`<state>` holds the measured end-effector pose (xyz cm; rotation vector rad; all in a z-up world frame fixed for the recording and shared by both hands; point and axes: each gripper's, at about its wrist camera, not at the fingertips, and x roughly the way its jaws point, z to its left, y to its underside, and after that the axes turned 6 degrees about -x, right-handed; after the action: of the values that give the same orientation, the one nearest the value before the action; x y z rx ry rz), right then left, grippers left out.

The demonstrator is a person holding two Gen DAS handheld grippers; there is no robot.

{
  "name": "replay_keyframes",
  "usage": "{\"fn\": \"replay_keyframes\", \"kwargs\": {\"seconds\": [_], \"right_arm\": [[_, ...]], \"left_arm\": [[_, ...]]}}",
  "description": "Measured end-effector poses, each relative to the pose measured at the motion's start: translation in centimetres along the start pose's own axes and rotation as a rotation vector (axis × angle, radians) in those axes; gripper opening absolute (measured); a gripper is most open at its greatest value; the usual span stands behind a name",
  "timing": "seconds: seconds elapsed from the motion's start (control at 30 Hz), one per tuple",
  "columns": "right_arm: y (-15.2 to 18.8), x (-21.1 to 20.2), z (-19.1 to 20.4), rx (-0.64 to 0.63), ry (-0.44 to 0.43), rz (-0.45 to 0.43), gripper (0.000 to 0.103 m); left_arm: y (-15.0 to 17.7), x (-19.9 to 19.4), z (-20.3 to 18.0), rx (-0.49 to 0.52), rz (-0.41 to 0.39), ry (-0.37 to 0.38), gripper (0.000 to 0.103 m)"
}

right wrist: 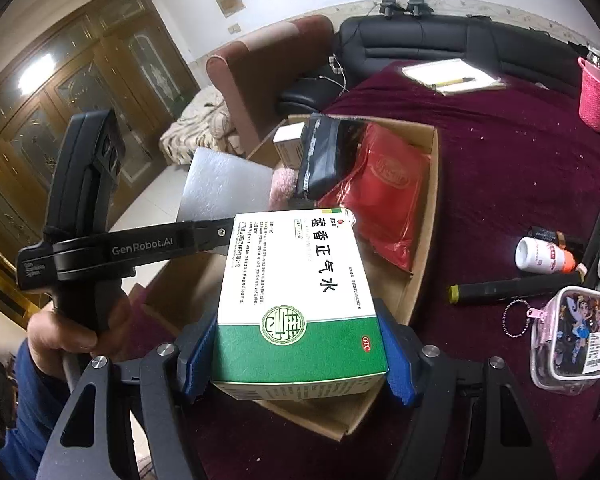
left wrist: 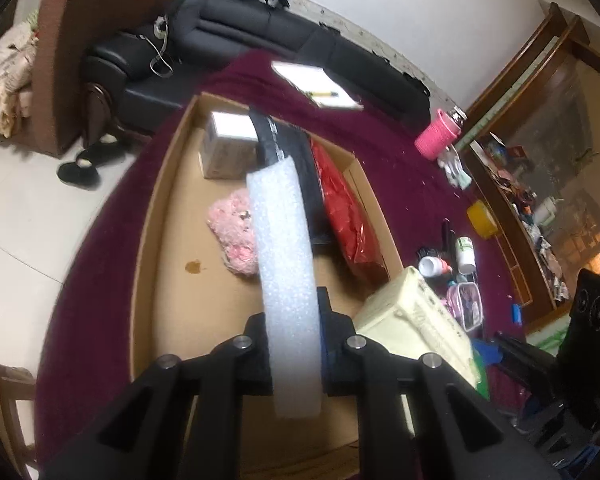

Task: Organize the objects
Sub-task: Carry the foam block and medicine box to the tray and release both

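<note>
My left gripper (left wrist: pixel 294 316) is shut on a white foam sheet (left wrist: pixel 286 280), seen edge-on above an open cardboard box (left wrist: pixel 172 200). Inside the box lie a small grey-white carton (left wrist: pixel 226 148), a pink plush piece (left wrist: pixel 236 232), a black pouch (left wrist: pixel 296 160) and a red packet (left wrist: pixel 344 208). My right gripper (right wrist: pixel 296 344) is shut on a green-and-white medicine box (right wrist: pixel 296 300), its blue pads (right wrist: pixel 198 356) pressing both sides, over the near corner of the cardboard box (right wrist: pixel 424 248). In the right wrist view a hand holds the left gripper (right wrist: pixel 224 236) with the foam sheet (right wrist: pixel 224 188).
A maroon cloth (right wrist: pixel 500 152) covers the table. To the right of the box lie a black tube (right wrist: pixel 516 286), white bottles (right wrist: pixel 540 256) and a clear zip pouch (right wrist: pixel 572 336). Farther back are a notebook with pen (left wrist: pixel 316 84), a pink-sleeved bottle (left wrist: pixel 436 136) and a black sofa (left wrist: pixel 260 32).
</note>
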<state>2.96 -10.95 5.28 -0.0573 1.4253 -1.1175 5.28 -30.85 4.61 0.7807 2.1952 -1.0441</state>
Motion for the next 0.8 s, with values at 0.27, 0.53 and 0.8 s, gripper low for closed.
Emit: {"fn": "replay_keyframes", "kwargs": {"seconds": [0.27,0.53,0.8], "right_arm": [[0.3,1.9,1.1,-0.031,0.052,0.016,0.076],[0.7,2.2,0.7,-0.022,0.05,0.05,0.079],[0.9,0.5,0.1,-0.018,0.041,0.023,0.081]], "left_arm": [[-0.5,1.9,1.1,-0.005,0.059,-0.006,0.014],[-0.6,2.1,1.1,0.008,0.074,-0.02,0.016],[-0.8,0.1,-0.4,0.077,0.005,-0.112,0.065]]}}
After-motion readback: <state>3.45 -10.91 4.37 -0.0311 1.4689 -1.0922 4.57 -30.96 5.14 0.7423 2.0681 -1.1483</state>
